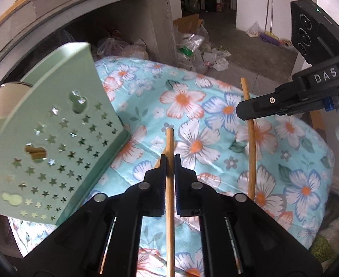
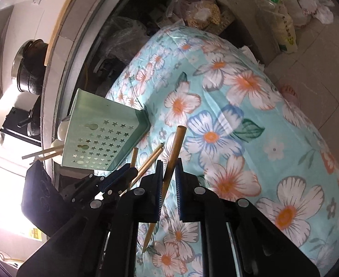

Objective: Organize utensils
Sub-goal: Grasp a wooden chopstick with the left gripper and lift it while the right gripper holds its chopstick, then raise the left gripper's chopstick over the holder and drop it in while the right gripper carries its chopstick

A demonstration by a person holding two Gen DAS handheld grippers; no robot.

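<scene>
Nearest in the left wrist view, the left gripper (image 1: 170, 159) is clenched on a pale bamboo chopstick (image 1: 170, 184) that runs upright between its black fingers, its blunt end standing just above the tips. In the right wrist view the right gripper (image 2: 169, 168) likewise grasps a darker brown wooden chopstick (image 2: 169, 180), tilted, its pointed end low and its round end high. Under both lies a turquoise cloth printed with white, orange and blue flowers (image 1: 215, 124). One more pale chopstick (image 2: 150, 164) rests on the cloth between the two grippers. Just beyond, at the cloth's edge, a mint-green plastic utensil holder pierced with star-shaped holes (image 1: 54, 143) lies tipped over, with pale chopsticks (image 2: 42, 153) and a cream spoon (image 1: 1, 101) poking from its mouth
</scene>
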